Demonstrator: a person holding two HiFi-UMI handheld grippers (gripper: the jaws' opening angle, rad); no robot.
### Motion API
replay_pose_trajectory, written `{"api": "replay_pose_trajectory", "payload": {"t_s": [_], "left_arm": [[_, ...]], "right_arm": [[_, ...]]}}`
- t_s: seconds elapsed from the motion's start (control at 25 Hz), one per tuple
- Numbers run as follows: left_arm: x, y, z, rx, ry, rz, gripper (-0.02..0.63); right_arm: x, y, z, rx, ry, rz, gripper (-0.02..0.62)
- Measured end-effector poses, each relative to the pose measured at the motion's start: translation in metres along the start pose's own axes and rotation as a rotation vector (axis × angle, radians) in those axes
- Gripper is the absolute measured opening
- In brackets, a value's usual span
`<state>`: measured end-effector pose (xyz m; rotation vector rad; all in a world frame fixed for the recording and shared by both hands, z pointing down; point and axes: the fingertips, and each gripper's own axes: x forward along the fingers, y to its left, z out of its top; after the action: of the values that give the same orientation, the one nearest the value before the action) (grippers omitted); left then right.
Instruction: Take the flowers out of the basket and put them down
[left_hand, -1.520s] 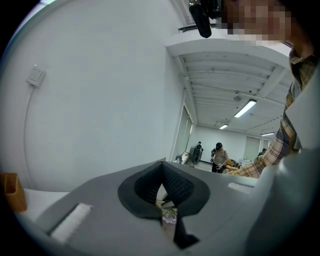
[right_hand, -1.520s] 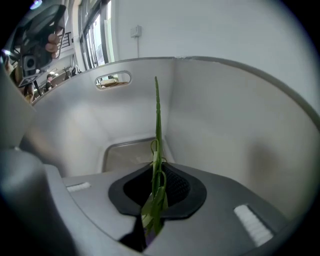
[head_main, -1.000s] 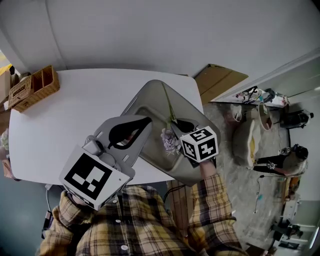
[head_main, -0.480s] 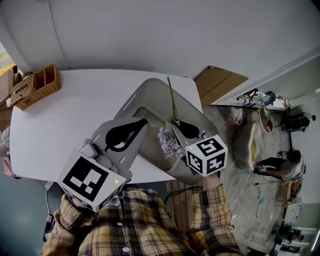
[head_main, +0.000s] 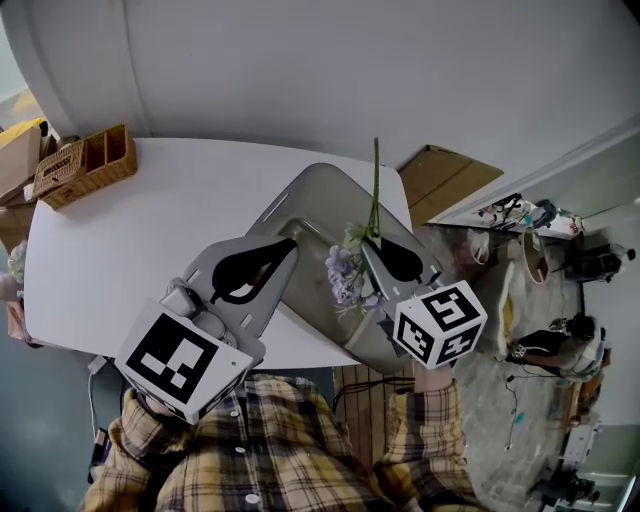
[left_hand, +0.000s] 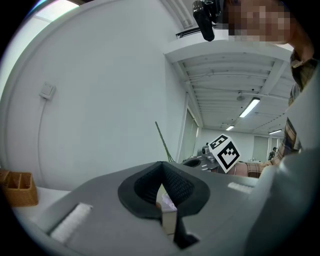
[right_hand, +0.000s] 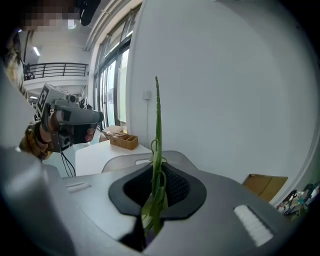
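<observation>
A grey basket (head_main: 315, 205) sits at the right front of the white table (head_main: 150, 240). My right gripper (head_main: 376, 240) is shut on a flower's green stem (head_main: 376, 180), which points up past the basket's far rim. The purple blossoms (head_main: 345, 275) hang below the jaws, over the basket. In the right gripper view the stem (right_hand: 157, 130) runs straight up between the pads of the right gripper (right_hand: 159, 172). My left gripper (head_main: 292, 245) is at the basket's left rim. In the left gripper view the left gripper (left_hand: 164, 172) is shut on a pale edge that looks like that rim.
A wicker box (head_main: 85, 165) with compartments stands at the table's far left corner. A flat cardboard sheet (head_main: 450, 170) lies on the floor right of the table. Further right on the floor are loose items (head_main: 520, 210) and a person (head_main: 550, 335).
My right gripper has risen with the flower and drifted right. The stem now sticks up above the basket's far rim and the blossoms hang higher. My left gripper has stayed put.
</observation>
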<state>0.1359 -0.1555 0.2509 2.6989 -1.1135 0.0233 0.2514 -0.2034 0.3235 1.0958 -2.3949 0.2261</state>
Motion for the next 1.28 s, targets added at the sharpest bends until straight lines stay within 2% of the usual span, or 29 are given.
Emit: {"api": "replay_pose_trajectory", "payload": {"t_s": [0.28, 0.56, 0.84, 1.08, 1.28], "left_arm": [[-0.028, 0.024, 0.005, -0.004, -0.020, 0.025, 0.014], [-0.074, 0.067, 0.017, -0.006, -0.030, 0.059, 0.014], [-0.114, 0.107, 0.018, -0.002, -0.025, 0.054, 0.014], [-0.142, 0.133, 0.023, -0.008, -0.026, 0.070, 0.014], [-0.171, 0.161, 0.024, -0.006, -0.028, 0.114, 0.014]], "right_arm": [[0.006, 0.018, 0.032, -0.024, -0.040, -0.006, 0.041], [0.020, 0.053, 0.079, -0.050, -0.085, -0.011, 0.043], [0.043, 0.093, 0.118, -0.055, -0.123, -0.017, 0.043], [0.068, 0.128, 0.146, -0.078, -0.133, 0.011, 0.042], [0.103, 0.167, 0.154, -0.110, -0.113, 0.065, 0.043]]}}
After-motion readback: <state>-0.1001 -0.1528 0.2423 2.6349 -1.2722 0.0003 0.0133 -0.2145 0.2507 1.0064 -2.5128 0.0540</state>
